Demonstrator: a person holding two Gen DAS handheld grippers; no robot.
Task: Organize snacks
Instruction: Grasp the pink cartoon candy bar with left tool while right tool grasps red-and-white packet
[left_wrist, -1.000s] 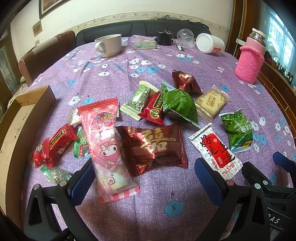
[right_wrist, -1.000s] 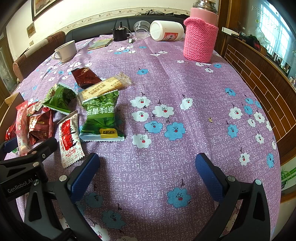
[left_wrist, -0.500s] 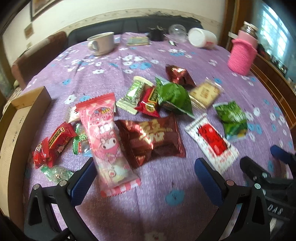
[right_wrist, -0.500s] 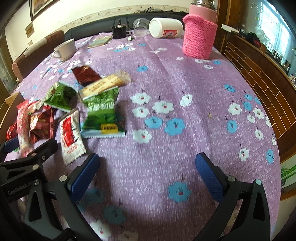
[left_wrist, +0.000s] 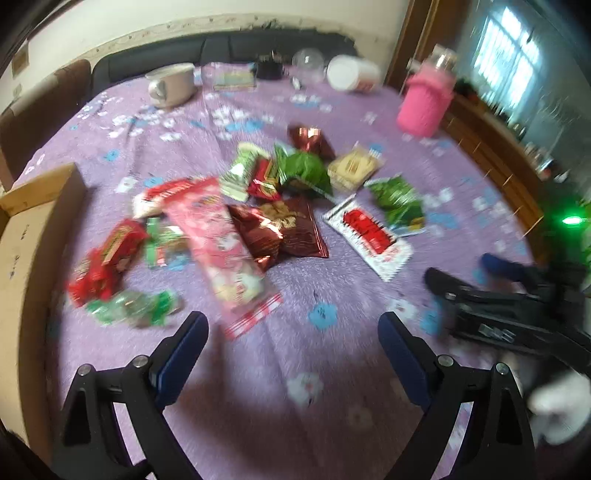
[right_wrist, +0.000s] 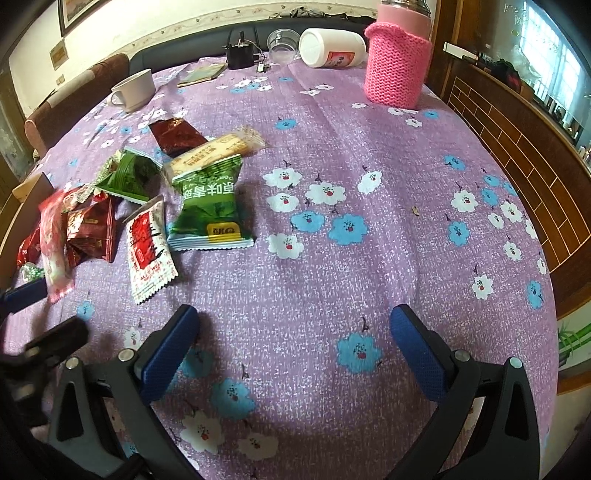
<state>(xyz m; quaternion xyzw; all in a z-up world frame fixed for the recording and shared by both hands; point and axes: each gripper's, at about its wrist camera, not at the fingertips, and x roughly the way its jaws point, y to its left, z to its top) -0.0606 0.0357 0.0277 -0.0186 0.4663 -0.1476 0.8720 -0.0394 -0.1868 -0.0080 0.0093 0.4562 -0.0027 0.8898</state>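
Lying just ahead of the left gripper, the pink snack packet looks light, crinkly and probably slippery; pinch its near sealed end. Its jaws are closing, empty. Right gripper gapes, empty, beside it.

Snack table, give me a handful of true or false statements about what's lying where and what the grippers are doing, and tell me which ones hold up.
1. The white mug stands upright. True.
2. The right gripper holds a green packet. False: nothing is between its open jaws; the green packet lies on the purple tablecloth.
3. The white bottle lies on its side. True.
4. The long pink packet is inside the cardboard box. False: it lies on the cloth beside the box.
5. The left gripper grips a snack. False: its jaws are closing, with nothing between them.
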